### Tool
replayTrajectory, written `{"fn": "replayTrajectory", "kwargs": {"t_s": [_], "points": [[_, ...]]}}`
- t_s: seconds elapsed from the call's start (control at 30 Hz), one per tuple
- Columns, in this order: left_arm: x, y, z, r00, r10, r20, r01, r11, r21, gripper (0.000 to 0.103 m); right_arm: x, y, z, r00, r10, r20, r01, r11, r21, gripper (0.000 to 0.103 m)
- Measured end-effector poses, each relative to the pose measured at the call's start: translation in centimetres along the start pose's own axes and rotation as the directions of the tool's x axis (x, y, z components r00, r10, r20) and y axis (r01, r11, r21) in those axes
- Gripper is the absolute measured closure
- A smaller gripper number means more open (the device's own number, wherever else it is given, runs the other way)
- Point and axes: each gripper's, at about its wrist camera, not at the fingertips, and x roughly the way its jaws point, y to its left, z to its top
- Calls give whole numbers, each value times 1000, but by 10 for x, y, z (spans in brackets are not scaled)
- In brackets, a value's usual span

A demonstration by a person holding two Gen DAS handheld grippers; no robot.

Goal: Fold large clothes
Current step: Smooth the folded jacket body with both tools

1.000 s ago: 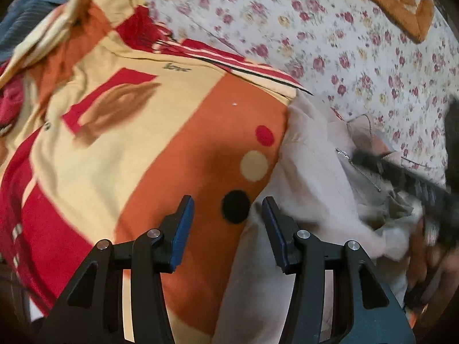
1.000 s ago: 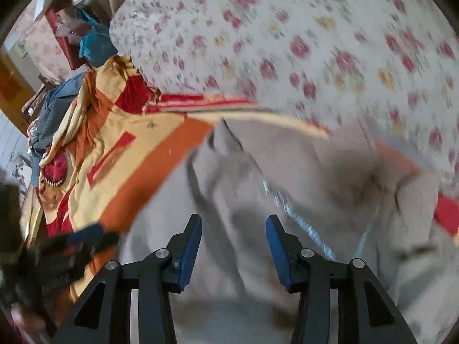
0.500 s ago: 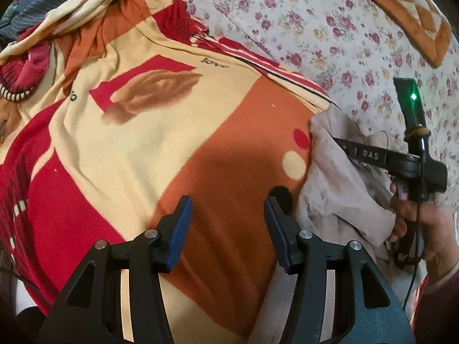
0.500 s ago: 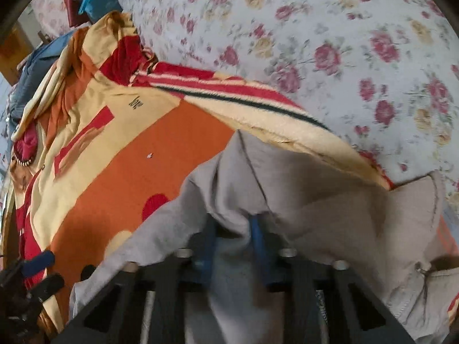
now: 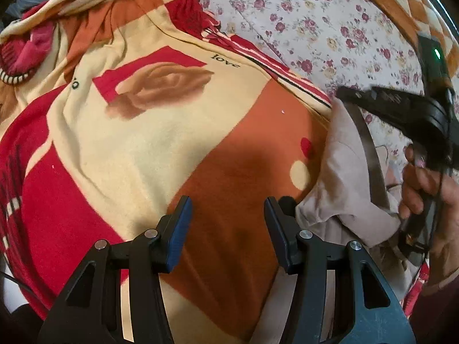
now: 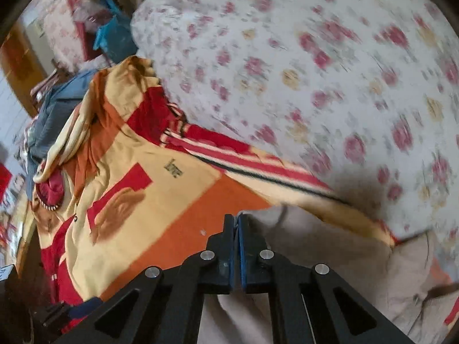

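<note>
A beige zip garment (image 5: 347, 172) lies bunched on an orange, cream and red blanket (image 5: 160, 143) at the right of the left wrist view; it also shows in the right wrist view (image 6: 309, 258). My right gripper (image 6: 236, 220) is shut on the garment's edge and lifts it; it shows from the side in the left wrist view (image 5: 344, 94). My left gripper (image 5: 226, 212) is open and empty above the orange part of the blanket, just left of the garment.
A white bedspread with red flowers (image 6: 315, 71) covers the bed beyond the blanket. An orange checked quilt (image 5: 401, 3) lies at the far right. Blue and dark clothes (image 6: 54, 109) are piled at the left edge. The right wrist view is motion-blurred.
My right gripper has closed on the beige garment's edge and is pulling it up and right. My left gripper stays open, and has shifted left off the garment onto the blanket.
</note>
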Motion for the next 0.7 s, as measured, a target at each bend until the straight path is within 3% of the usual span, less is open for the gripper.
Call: {"fn": "replayTrajectory", "kwargs": {"t_s": [0.2,0.27,0.33,0.4,0.43,0.57,0.7], "points": [[3,-1,1,1000,28,15,-28,1000,9,51,47,11,-11,998,3,-59,-2,1000,13,101],[4,-2,2,999,39,20,-40,999,17,51,45,10,-19,998,15,-60,-13,1000,22,101],[6,-5,2,999,48,23,-48,998,30,51,19,4,-25,998,41,-40,-39,998,46,96],[7,-8,1,999,49,21,-50,998,46,51,-14,0,-33,1000,20,-17,-20,999,39,62],[7,-10,0,998,54,23,-55,997,58,51,-36,0,-40,1000,-16,-9,16,999,29,58],[7,-15,-2,997,71,32,-73,994,83,51,-95,-5,-86,997,-66,-37,68,995,66,57],[6,-17,-4,995,83,49,-87,992,91,51,-107,-12,-142,991,-89,-97,102,986,133,57]]}}
